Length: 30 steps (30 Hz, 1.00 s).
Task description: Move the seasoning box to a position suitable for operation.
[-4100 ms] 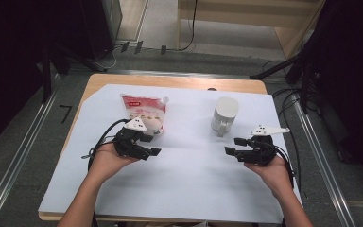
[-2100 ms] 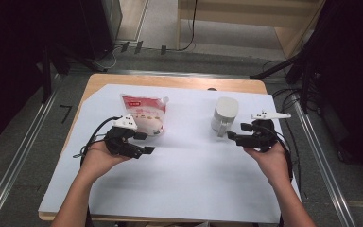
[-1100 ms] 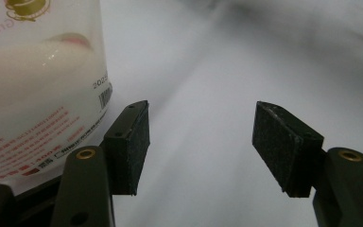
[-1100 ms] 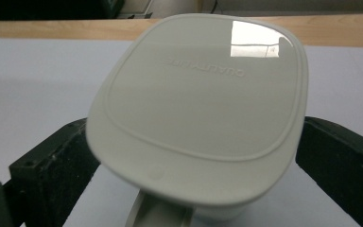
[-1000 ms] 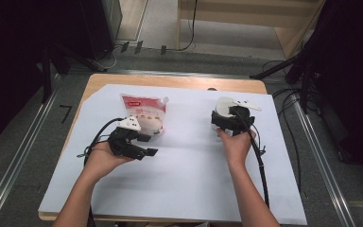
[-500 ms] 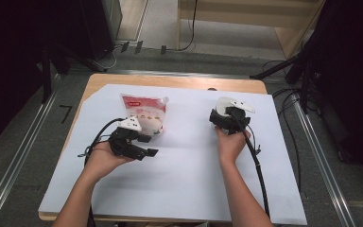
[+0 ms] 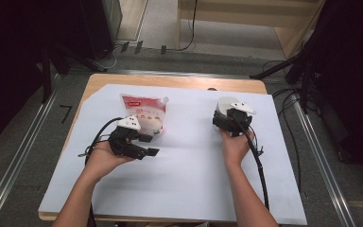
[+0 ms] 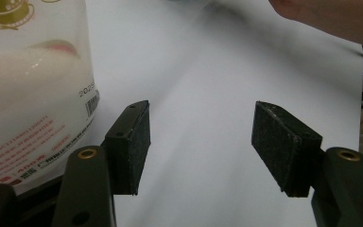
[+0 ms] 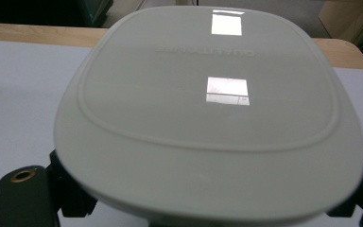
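High view: the right gripper (image 7: 227,122) now sits at the near side of the white container (image 7: 223,107), having crossed from the right edge of the white sheet (image 7: 189,179) in the last few seconds; this suggests the container is the thing being taken up; the left gripper (image 7: 144,145) has scarcely shifted and rests beside the red-and-white spouted pouch (image 7: 142,112), the pouch lying just beyond its fingers; whether the right jaws have closed cannot be told from here.

Left gripper view: the two black pads (image 8: 133,142) stand wide apart with bare sheet between them and hold nothing; the pouch (image 8: 33,90), its printed barcode legible, lies just outside the left-hand pad, apart from it; this spacing is not readable from above.

Right gripper view: the container's smooth lid (image 9: 208,104), with faint embossed lettering, spreads above and between the jaws, which flank its base at either side; contact with the wall is hidden beneath the lid, so the grip cannot be judged.
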{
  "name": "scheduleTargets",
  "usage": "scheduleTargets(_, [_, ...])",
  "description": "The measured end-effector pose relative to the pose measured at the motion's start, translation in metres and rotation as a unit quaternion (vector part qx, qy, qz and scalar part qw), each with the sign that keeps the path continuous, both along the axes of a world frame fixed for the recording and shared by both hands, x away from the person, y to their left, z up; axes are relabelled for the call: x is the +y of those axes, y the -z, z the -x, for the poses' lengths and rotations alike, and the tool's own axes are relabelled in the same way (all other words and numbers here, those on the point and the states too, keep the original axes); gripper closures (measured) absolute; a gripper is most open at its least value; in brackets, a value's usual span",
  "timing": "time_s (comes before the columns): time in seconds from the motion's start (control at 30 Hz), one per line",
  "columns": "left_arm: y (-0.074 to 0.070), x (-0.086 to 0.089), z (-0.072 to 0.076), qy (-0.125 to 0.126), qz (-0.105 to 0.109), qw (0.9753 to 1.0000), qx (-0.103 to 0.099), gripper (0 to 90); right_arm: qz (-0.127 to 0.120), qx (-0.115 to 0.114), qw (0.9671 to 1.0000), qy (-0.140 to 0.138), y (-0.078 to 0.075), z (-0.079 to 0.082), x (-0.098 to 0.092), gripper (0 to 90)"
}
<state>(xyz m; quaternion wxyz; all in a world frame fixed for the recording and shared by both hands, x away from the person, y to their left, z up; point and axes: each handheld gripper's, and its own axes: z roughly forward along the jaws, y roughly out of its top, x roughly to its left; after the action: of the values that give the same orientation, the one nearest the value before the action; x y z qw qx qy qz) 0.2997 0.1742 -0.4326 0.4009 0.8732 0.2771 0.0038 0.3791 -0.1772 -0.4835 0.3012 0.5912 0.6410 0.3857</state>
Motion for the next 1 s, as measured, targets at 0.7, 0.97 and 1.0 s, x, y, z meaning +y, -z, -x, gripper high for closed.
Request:
scheduleTargets(0.7, [-0.001, 0.001, 0.000, 0.005, 0.025, 0.9996, 0.008, 39.1, 0.008, -0.024, 0.9987, -0.045, -0.007, 0.010, -0.008, 16.0])
scheduleTargets(0.97, [0.000, 0.001, -0.001, 0.001, 0.018, 0.9998, 0.008, 39.1, 0.006, -0.031, 0.9940, -0.105, -0.021, 0.023, -0.005, 16.0])
scheduleTargets(1.0, [0.000, 0.001, -0.001, 0.002, 0.019, 0.9998, 0.009, 39.1, 0.004, -0.030, 0.9938, -0.107, -0.022, 0.025, -0.004, 16.0])
